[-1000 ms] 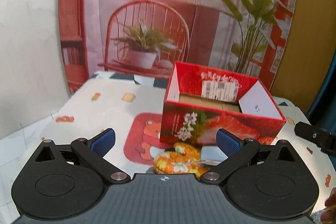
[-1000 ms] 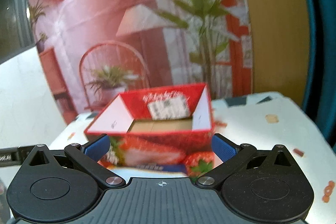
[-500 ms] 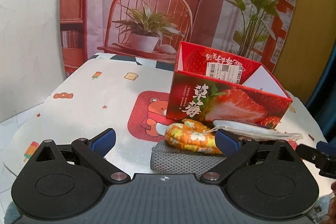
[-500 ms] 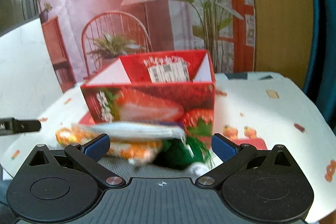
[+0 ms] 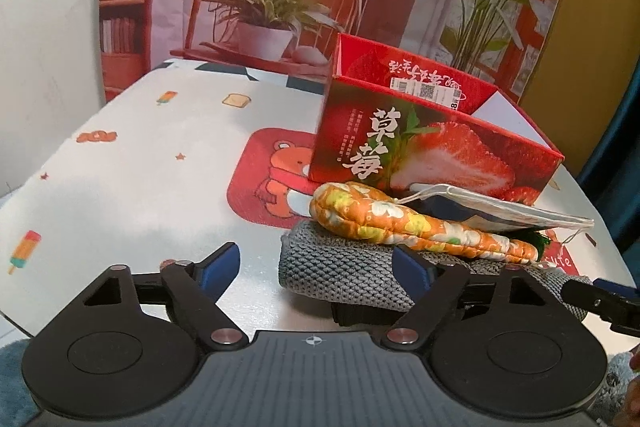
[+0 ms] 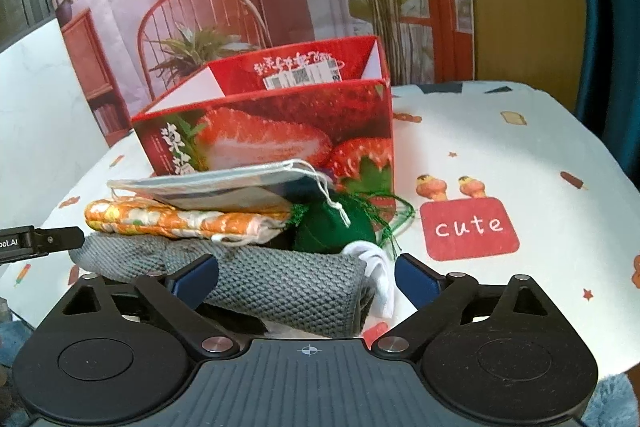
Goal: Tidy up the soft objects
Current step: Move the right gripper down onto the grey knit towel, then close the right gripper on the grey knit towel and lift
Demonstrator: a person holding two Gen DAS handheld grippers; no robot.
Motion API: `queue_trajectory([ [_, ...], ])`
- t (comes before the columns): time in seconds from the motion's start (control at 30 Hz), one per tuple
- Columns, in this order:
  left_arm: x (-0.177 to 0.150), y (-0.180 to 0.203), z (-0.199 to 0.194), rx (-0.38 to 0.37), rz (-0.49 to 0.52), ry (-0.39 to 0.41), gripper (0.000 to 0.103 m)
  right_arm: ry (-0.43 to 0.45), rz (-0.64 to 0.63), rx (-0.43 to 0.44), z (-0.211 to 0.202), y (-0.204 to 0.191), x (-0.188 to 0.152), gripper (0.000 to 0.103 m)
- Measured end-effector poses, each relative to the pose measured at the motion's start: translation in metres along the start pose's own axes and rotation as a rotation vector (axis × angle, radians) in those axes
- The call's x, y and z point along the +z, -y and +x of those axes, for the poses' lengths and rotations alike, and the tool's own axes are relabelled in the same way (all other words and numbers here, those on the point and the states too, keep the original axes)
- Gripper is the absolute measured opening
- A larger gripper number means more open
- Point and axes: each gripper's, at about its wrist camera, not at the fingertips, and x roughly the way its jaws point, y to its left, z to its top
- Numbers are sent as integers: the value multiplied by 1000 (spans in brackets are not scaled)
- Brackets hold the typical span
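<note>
Grippers (image 5: 316, 263) (image 6: 306, 273) both gape; one box (image 6: 280, 131); one grey towel (image 6: 288, 287); one carrot toy (image 5: 400, 223).

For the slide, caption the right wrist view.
Open right gripper faces a grey knit cloth stacked with soft items before the strawberry box.

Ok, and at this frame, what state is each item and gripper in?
Red strawberry-print cardboard box: open, upright.
Grey knitted cloth: folded, bottom of pile.
Orange floral fabric pouch: lying flat on the cloth.
White drawstring packet: topmost.
Green tasselled pouch: lying beside the floral one.
Left gripper: open.
Right gripper: open.
</note>
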Motion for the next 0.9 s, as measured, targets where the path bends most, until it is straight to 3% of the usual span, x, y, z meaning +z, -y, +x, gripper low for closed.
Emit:
queue_trajectory([
  [0.3, -6, -4, 14, -64, -38, -26, 80, -53, 18, 33, 11, 2, -5, 85],
  [0.67, -11, -1, 27, -101, -35, -58, 79, -43, -2, 72, 10, -4, -4, 81],
  [0.8, -13, -1, 28, -96, -27, -63, 70, -47, 8, 80, 11, -2, -4, 76],
  [0.9, -13, -4, 28, -111, -39, -63, 48, -46, 12, 83, 11, -1, -5, 70],
])
